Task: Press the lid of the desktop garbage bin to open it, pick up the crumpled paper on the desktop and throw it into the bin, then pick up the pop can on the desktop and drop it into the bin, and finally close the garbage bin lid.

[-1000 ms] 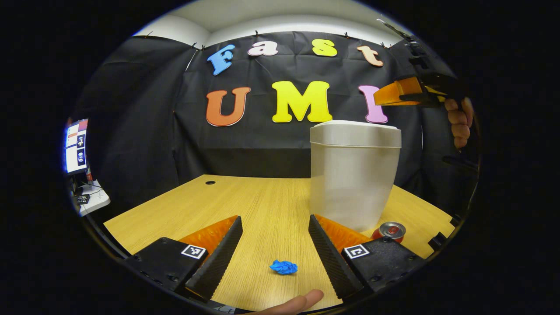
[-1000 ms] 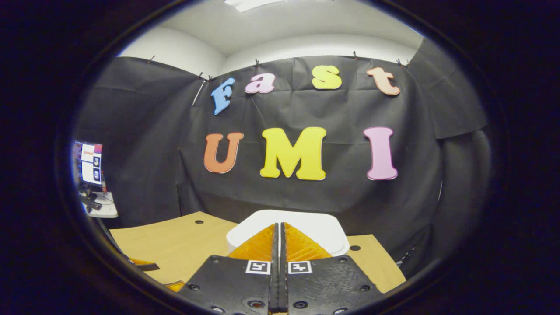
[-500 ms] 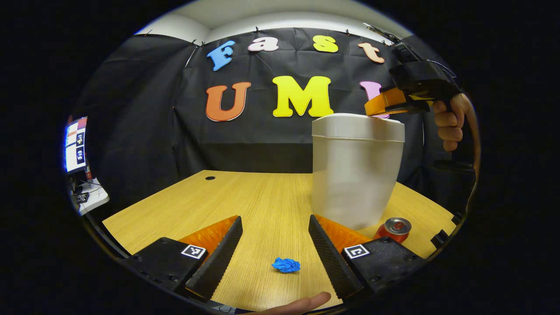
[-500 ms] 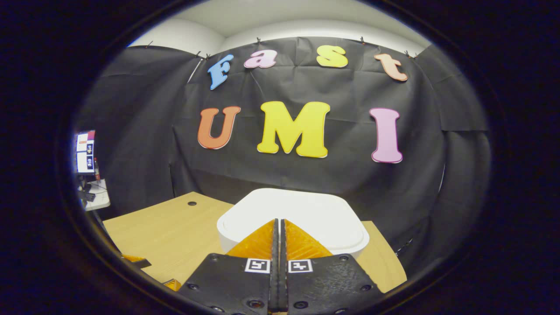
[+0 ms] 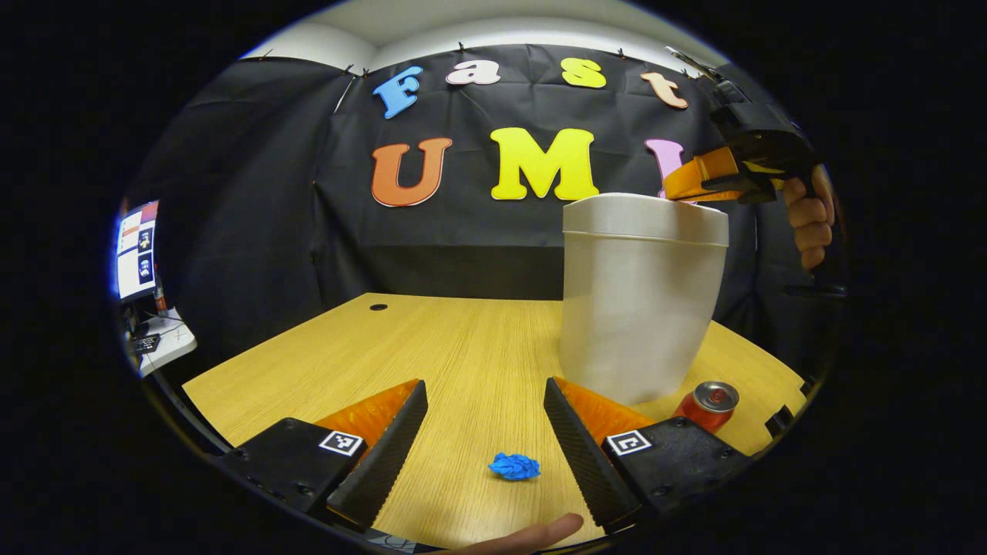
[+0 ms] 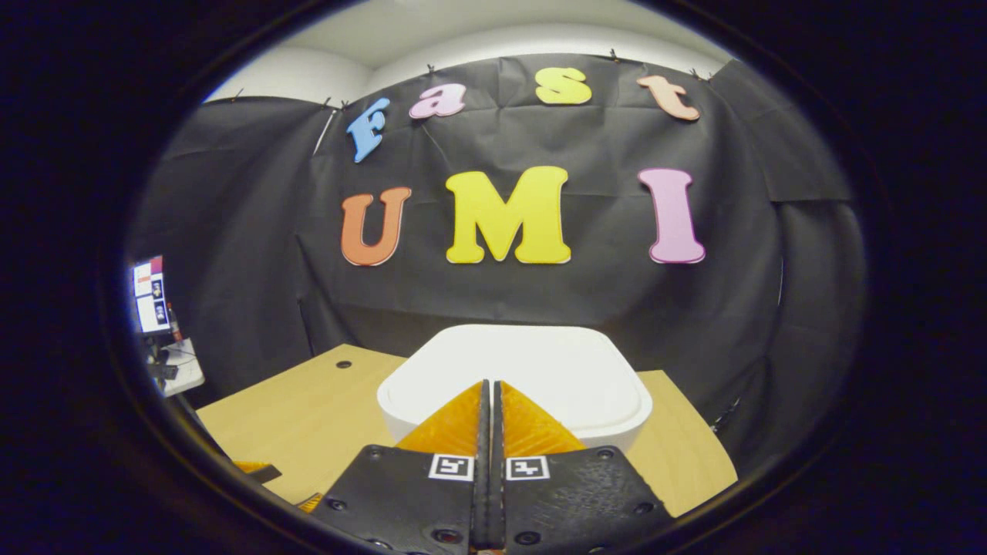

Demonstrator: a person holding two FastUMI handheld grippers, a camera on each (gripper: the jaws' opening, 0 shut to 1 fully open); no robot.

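A tall white bin stands on the wooden desk, its lid down. In the right gripper view my right gripper is shut, its tips over the near part of the lid. The left gripper view shows that right gripper at the lid's right rim, held by a hand. A blue crumpled paper lies on the desk between the fingers of my open left gripper, which hovers low. A red pop can lies on its side at the bin's right foot.
A monitor and a small white side table sit off the desk's left edge. The desk has a cable hole at the back left. A fingertip shows at the bottom of the left gripper view.
The right gripper came down from above the bin to the lid's rim and stays shut. The left gripper drifted slightly, so the bin and can shifted right in its view.
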